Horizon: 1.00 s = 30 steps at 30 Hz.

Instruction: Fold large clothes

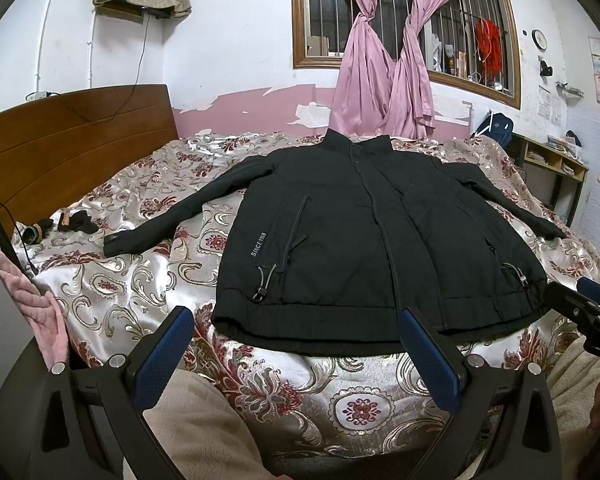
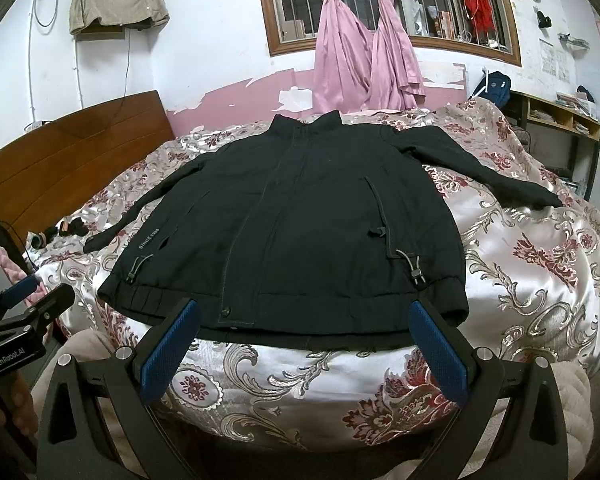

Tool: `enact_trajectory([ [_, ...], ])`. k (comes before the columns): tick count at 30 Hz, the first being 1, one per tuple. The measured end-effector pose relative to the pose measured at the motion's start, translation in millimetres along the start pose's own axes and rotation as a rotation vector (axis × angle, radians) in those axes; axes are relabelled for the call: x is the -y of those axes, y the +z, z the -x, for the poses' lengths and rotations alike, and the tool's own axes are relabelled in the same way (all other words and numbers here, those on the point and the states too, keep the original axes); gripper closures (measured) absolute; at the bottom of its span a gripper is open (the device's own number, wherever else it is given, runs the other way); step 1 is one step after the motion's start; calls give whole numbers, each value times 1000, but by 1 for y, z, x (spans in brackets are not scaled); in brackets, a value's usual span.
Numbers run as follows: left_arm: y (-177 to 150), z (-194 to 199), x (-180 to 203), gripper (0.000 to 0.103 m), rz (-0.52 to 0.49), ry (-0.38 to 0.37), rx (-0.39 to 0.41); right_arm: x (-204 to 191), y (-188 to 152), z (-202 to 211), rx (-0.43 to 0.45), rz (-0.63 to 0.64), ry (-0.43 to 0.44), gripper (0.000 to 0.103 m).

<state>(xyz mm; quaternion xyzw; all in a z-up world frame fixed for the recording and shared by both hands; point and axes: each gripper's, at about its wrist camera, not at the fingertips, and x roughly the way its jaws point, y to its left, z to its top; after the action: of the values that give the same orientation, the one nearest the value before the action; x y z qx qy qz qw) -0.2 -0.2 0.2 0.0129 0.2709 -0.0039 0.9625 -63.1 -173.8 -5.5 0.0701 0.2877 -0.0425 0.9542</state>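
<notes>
A black jacket (image 1: pixel 360 232) lies flat and face up on the bed, zipped, collar toward the far wall, both sleeves spread out to the sides. It also shows in the right wrist view (image 2: pixel 300 216). My left gripper (image 1: pixel 296 324) is open and empty, its blue pads just short of the jacket's hem near the bed's front edge. My right gripper (image 2: pixel 304 316) is open and empty, also at the hem. The right gripper shows at the right edge of the left wrist view (image 1: pixel 588 300); the left gripper shows at the left of the right wrist view (image 2: pixel 28 296).
The bed has a shiny floral bedspread (image 1: pixel 140 280) and a wooden headboard (image 1: pixel 72 148) on the left. Small dark items (image 1: pixel 64 224) lie near the headboard. A pink cloth (image 1: pixel 32 296) hangs at the left. Pink curtains (image 1: pixel 380 72) and a shelf (image 1: pixel 556 160) stand behind.
</notes>
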Motion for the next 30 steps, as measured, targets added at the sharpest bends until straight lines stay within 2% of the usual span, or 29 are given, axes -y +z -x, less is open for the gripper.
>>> enact_trajectory([
  [30,0,0,0,0,0,0,3,0,0,0,1,-7,-12,1],
])
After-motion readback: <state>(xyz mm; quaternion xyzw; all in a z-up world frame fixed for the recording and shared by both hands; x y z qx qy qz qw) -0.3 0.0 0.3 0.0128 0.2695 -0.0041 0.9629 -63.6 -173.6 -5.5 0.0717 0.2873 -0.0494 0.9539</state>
